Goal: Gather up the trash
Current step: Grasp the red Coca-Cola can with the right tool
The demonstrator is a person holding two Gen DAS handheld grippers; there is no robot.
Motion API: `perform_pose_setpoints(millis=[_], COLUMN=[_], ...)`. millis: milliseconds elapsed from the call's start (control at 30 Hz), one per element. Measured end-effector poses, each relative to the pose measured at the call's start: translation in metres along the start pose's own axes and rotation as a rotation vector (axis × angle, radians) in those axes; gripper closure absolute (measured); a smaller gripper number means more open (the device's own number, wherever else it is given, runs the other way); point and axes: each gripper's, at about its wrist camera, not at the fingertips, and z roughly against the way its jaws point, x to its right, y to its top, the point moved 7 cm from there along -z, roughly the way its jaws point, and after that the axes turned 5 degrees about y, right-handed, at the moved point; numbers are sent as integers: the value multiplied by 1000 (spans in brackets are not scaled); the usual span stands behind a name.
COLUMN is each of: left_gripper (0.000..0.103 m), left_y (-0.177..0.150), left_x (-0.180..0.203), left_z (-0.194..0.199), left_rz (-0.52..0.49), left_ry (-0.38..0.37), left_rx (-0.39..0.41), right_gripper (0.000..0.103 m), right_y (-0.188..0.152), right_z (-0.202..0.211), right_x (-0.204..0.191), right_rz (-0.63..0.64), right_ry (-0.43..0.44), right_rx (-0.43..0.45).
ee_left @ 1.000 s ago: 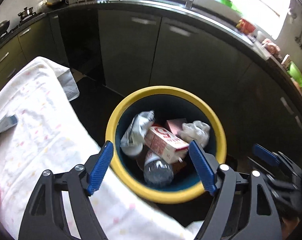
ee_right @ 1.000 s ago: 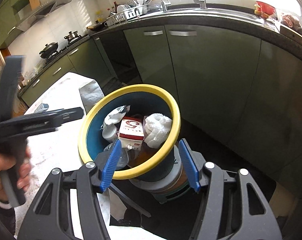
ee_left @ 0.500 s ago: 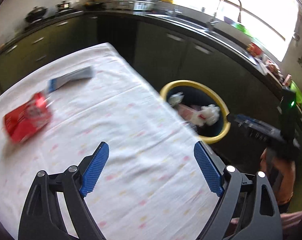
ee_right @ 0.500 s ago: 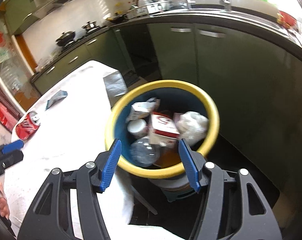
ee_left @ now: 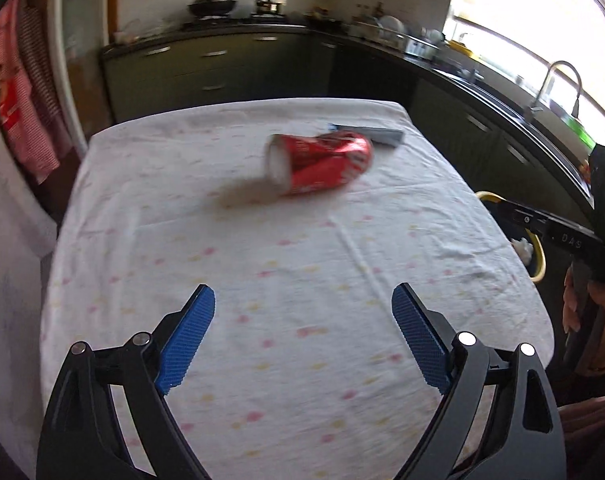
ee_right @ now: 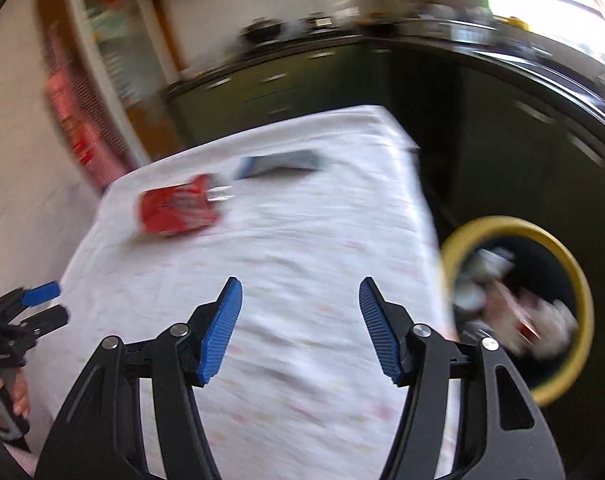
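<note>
A crushed red soda can (ee_left: 320, 164) lies on its side on the white tablecloth (ee_left: 286, 304), far middle. A flat grey-blue packet (ee_left: 372, 135) lies just behind it. Both show blurred in the right wrist view: the can (ee_right: 178, 210) and the packet (ee_right: 278, 162). The yellow-rimmed bin (ee_right: 574, 280) holding several pieces of trash stands off the table's right edge. My left gripper (ee_left: 302, 336) is open and empty over the near cloth. My right gripper (ee_right: 300, 328) is open and empty over the cloth, left of the bin.
Dark green kitchen cabinets (ee_left: 222, 68) and a counter with a sink (ee_left: 550, 92) run behind and to the right of the table. A red checked cloth (ee_left: 18, 96) hangs at the left. The bin's rim (ee_left: 536, 248) peeks past the table's right edge.
Both grippers have swung left, away from the bin and over the table. The red can and packet now lie ahead of them. Both stay open.
</note>
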Motion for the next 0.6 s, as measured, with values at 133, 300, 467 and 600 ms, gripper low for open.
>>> perform_pose_setpoints(millis=[133,300,467,600], left_gripper=[14,14,14,14], left_y=[-7,-10,-9,-4], left_x=[-33,-51,-53,-50], left_z=[0,3,5,8], left_rz=[43,69,70,27], left_ry=[3,-11,-25,-20], left_rx=[-1,16,37,56], right_gripper=[42,29,27,18], right_y=[28,52,77,83], right_z=[-40,-88,-127,-153], right_x=[-55,-101,-118,-122], right_rz=[283,731,907,1021], right_ry=[94,171,211,238], right_rx=[-119,-334,-483,-607])
